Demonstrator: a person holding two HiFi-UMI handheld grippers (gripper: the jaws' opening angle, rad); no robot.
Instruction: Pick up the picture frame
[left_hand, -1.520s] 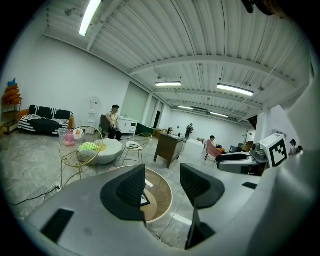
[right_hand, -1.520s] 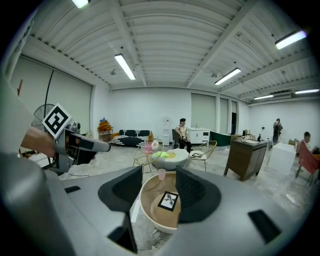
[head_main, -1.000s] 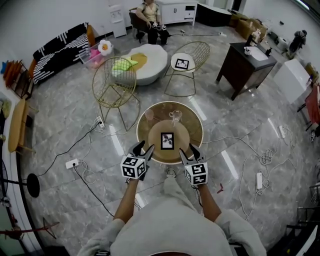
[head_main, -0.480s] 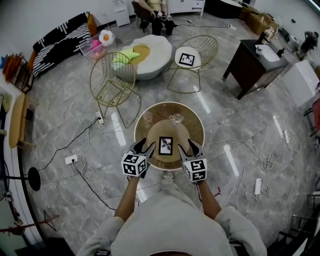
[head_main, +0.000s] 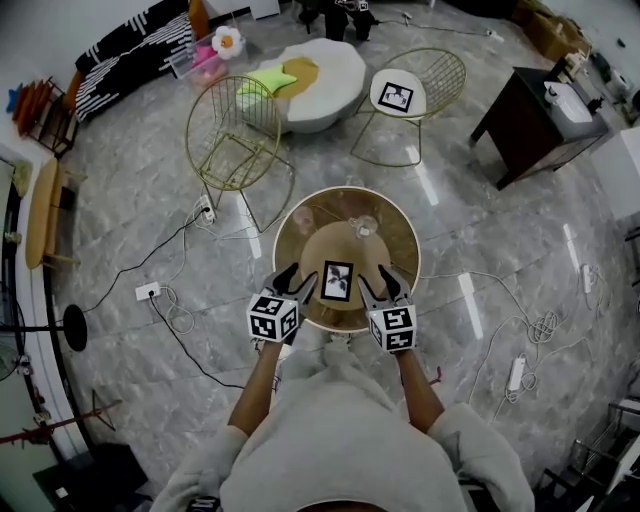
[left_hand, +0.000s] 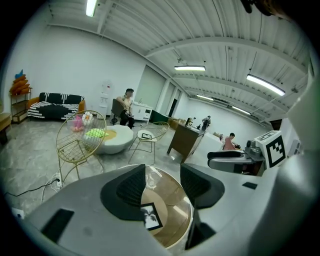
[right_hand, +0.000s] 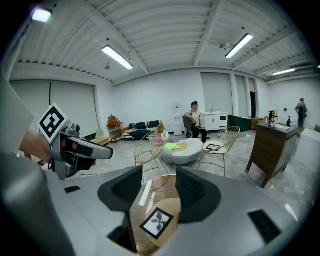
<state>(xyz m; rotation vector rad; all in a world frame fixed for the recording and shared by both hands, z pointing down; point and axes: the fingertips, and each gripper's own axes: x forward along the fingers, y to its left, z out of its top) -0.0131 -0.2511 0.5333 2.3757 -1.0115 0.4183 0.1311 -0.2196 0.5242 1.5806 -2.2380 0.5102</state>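
Left gripper (head_main: 297, 279) and right gripper (head_main: 374, 281) are both hanging over the near edge of the round table (head_main: 404, 228), one on each side of the picture frame (head_main: 337, 280). Both have their jaws spread wide with nothing caught between them. In the left gripper view you mostly see table top through the gap, with the frame lower down, partly tucked behind the left jaw from that angle. Right gripper view is pretty much the mirror of that: jaws well apart, frame showing through the gap below them and looking clear of both.

Frame itself is lying flat: black border, white inside, dark leafy print. It sits on the paler round patch (head_main: 330, 245) in the middle of the table, on the side toward the near edge and roughly centred left to right. From the head view the jaw tips sit just beside the frame's two long sides, but I can't tell from up there whether anything is actually touching.

Toward the far edge of the table there's what looks like a clear glass (head_main: 362, 228), apart from the frame. Past the far edge stand a gold wire chair (head_main: 237, 150) on the left and a second wire chair (head_main: 435, 95) on the right, which has another framed print (head_main: 397, 97) on its seat. Cables (head_main: 180, 330) trail over the marble floor (head_main: 130, 230) on both sides.
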